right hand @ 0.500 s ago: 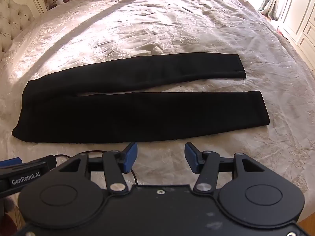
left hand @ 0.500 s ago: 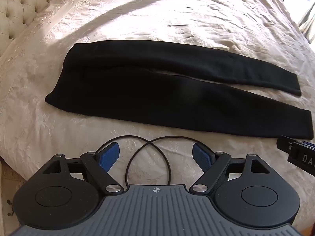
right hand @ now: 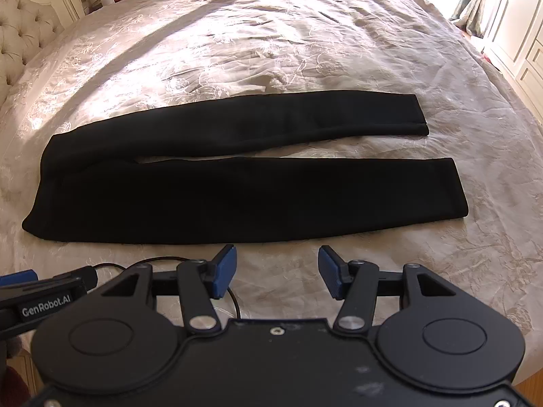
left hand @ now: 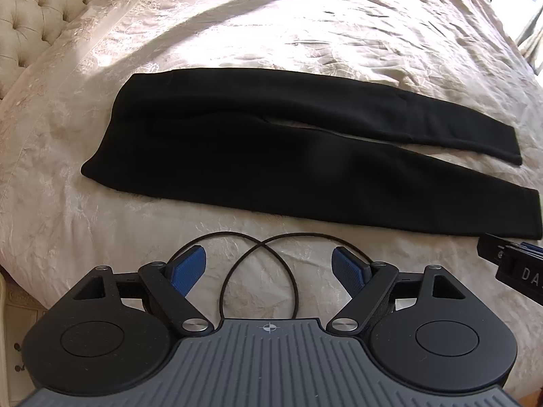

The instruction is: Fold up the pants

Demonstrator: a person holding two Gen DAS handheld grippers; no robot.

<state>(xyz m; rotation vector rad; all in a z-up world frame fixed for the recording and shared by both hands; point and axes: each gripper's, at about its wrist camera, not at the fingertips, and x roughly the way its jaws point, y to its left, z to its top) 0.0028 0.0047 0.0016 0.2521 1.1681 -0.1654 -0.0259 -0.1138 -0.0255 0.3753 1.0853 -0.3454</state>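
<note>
Black pants [left hand: 271, 156] lie flat on the cream bedspread, waist to the left and the two legs stretched to the right with a thin gap between them. They also show in the right wrist view [right hand: 237, 196]. My left gripper [left hand: 269, 268] is open and empty, hovering short of the near edge of the near leg. My right gripper [right hand: 276, 271] is open and empty, also just short of the near leg's edge, nearer the cuffs. The right gripper's body shows at the right edge of the left wrist view [left hand: 516, 271].
The cream embroidered bedspread [right hand: 271, 51] covers the whole bed. A tufted headboard [left hand: 34, 13] stands at the far left. Thin black cable loops [left hand: 258, 271] lie on the bed between the left gripper's fingers. White cabinets [right hand: 516, 34] stand beyond the bed's right side.
Both views have shifted very slightly; the pants lie as before and both grippers stay open.
</note>
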